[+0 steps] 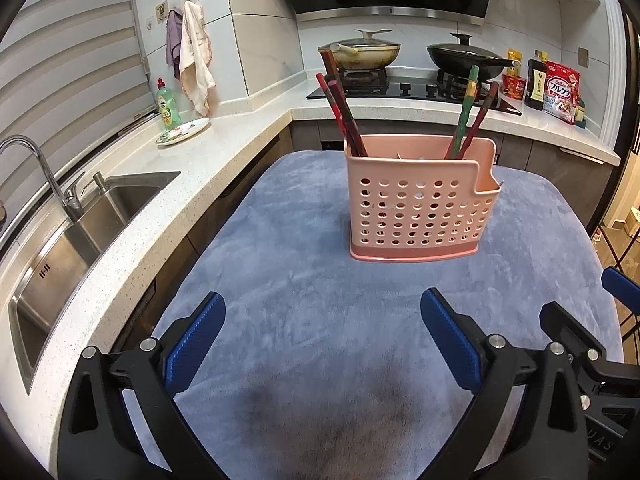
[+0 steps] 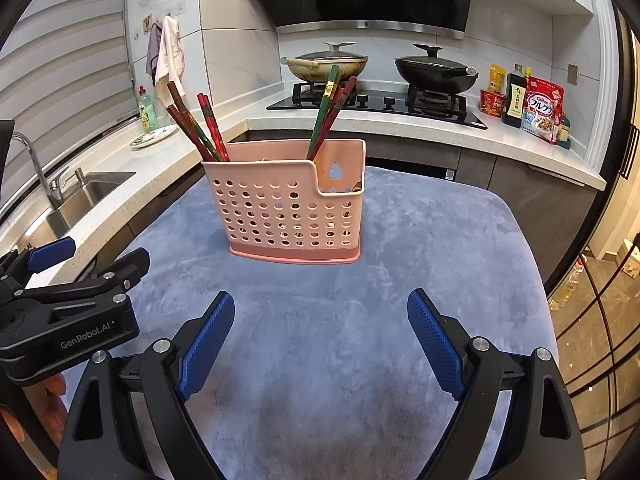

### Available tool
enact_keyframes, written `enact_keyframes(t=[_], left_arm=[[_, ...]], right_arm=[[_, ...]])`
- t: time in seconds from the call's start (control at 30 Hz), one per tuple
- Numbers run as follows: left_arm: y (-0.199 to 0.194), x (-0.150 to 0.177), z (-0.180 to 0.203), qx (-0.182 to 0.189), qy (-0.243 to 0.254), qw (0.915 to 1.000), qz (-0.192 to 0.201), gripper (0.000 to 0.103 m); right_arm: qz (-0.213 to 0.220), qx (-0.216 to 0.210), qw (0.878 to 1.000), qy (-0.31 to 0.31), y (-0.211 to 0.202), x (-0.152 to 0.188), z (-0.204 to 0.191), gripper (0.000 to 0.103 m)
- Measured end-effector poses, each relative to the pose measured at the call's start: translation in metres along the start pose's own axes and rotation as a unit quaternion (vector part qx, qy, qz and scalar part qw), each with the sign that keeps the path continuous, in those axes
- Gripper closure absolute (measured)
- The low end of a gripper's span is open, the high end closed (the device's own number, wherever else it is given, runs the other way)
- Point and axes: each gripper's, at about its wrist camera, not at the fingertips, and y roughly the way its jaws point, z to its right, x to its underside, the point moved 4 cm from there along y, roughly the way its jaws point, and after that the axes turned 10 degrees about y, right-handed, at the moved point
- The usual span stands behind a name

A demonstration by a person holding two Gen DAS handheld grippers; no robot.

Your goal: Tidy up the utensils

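On a table covered with a blue-grey plush cloth [image 1: 304,280] stands a pink perforated utensil holder [image 1: 420,208], upright, its base flat on the fabric, near the middle of the cloth in the right wrist view and toward the far side in the left wrist view. A cluster of dark red chopsticks [image 1: 342,112] leans out of the holder's left end; a second cluster, comprising one green chopstick [image 1: 466,108] and reddish ones beside it, rises from the inner compartment further right. The lower, notched compartment at the right end shows a keyhole cut-out in its back wall; its contents cannot be made out. The left gripper [image 1: 322,336] is released, blue pads spread wide over bare cloth and holding nothing, well short of the holder. The right gripper [image 2: 320,336] is likewise released and empty, its fingers apart above the cloth. Each gripper appears at the edge of the other's view. Behind the table runs a pale counter [image 1: 224,148] carrying a steel sink [image 1: 80,232], a green detergent bottle [image 1: 167,106], and a hob with a light lidded pan [image 1: 360,50] and a black lidded wok [image 1: 464,56].
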Motion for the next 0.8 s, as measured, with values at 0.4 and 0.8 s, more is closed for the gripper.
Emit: enact_keyframes(t=[0.4, 0.8], left_arm=[[0.010, 0.010, 0.001, -0.002, -0.003, 0.9999, -0.017, 0.007], [0.017, 0.015, 0.007, 0.000, 0.002, 0.9996, -0.029, 0.007]], right_arm=[[-0.004, 0.004, 1.000, 0.010, 0.007, 0.006, 0.006, 0.006], [-0.010, 0.007, 1.000, 0.019, 0.013, 0.009, 0.010, 0.006]])
